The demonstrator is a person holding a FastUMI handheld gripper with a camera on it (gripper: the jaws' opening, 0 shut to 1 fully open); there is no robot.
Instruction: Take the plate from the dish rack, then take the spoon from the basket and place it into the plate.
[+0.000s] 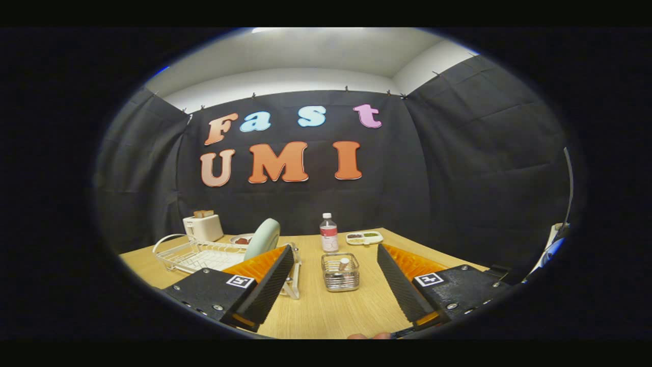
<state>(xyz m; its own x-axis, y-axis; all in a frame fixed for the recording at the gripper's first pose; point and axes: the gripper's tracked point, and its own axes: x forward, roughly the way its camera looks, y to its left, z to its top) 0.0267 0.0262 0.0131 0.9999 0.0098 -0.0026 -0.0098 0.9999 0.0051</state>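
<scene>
Pale-green plate point(263, 238) — upright in wire dish rack point(196, 255), beyond my left finger. Gripper point(336, 257) wide open, empty. Basket point(340, 271) with spoon point(344, 264) just ahead. Risk — finger snagging rack wires, tipping plate.

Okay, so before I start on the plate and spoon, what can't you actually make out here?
Gripper view, gripper open, holding nothing:
- Spoon: a handle tip shows above the basket; the bowl is hidden inside.
- Plate: lower part hidden behind a gripper finger.
- Dish rack: its near corner is covered by that finger.
- Small tray beyond the bottle: contents too small.
</scene>
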